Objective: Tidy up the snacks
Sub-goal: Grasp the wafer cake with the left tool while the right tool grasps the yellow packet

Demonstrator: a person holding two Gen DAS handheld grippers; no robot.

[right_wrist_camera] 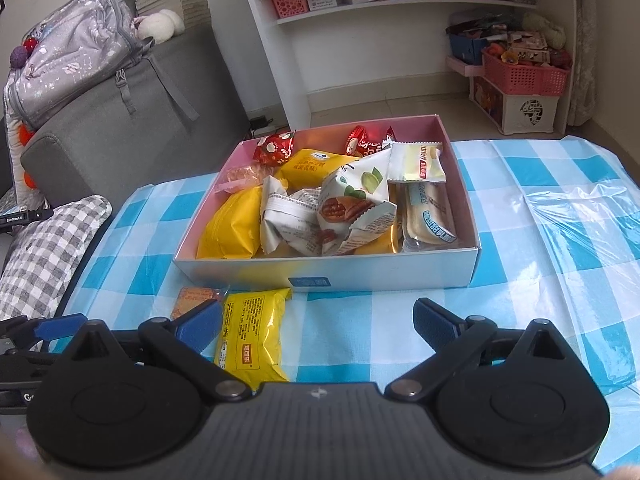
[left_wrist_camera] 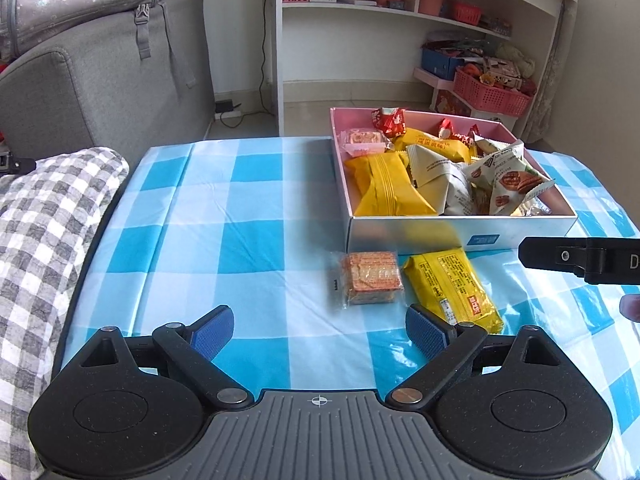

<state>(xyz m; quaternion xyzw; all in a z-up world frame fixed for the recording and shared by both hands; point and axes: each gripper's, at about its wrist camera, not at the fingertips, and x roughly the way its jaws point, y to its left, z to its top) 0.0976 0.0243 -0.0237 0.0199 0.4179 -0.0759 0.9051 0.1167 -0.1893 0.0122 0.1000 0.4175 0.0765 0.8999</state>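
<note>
Snack box (right_wrist_camera: 360,276) sits on the checked worktop (right_wrist_camera: 520,208), packed with packets. Just in front of the box: yellow packet (left_wrist_camera: 454,290) and clear-wrapped cracker pack (left_wrist_camera: 370,283), side by side. Left gripper (left_wrist_camera: 320,330) and right gripper (right_wrist_camera: 318,326) hover near the box, jaws wide, holding nothing.

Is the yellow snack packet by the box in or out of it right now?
Out. The yellow packet lies flat on the checked cloth in front of the box, beside the biscuit pack.
</note>
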